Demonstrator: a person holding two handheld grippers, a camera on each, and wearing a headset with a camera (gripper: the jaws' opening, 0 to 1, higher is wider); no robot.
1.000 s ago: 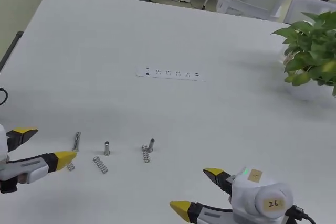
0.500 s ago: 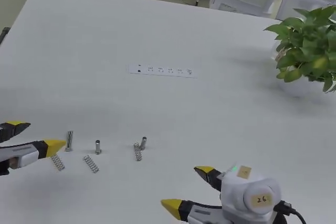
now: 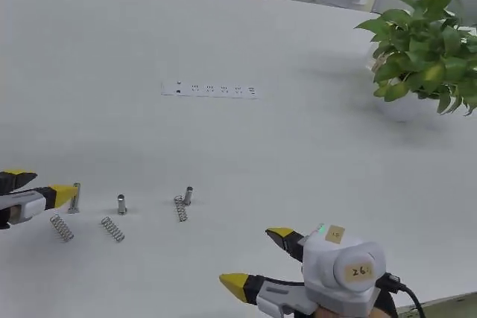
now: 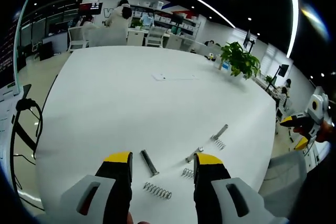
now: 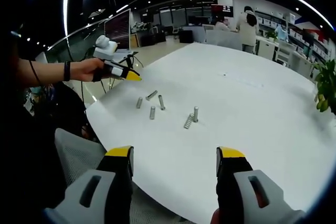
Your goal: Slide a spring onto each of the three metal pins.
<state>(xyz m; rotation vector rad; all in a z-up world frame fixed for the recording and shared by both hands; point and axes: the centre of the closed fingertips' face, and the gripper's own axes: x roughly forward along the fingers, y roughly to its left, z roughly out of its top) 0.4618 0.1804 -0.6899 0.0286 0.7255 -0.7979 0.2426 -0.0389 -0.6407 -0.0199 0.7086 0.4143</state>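
Three short metal pins are on the white table: a long one (image 3: 74, 197) at the left, one standing (image 3: 121, 204) in the middle, one (image 3: 188, 195) at the right. Three springs lie beside them (image 3: 61, 227) (image 3: 112, 229) (image 3: 179, 208). My left gripper (image 3: 37, 186) is open at the left edge, its near tip next to the long pin. In the left gripper view that pin (image 4: 149, 162) lies between the open jaws of the left gripper (image 4: 163, 159), with a spring (image 4: 157, 190) just below it. My right gripper (image 3: 257, 258) is open near the front edge, holding nothing.
A white power strip (image 3: 209, 89) lies flat mid-table. A potted plant (image 3: 421, 42) stands at the far right. Office chairs stand beyond the table's far edge. The table's front edge runs close under the right gripper (image 5: 176, 153).
The head camera has swung, shifting the scene left. My left gripper has moved forward, so its near tip is now beside the long pin instead of short of it.
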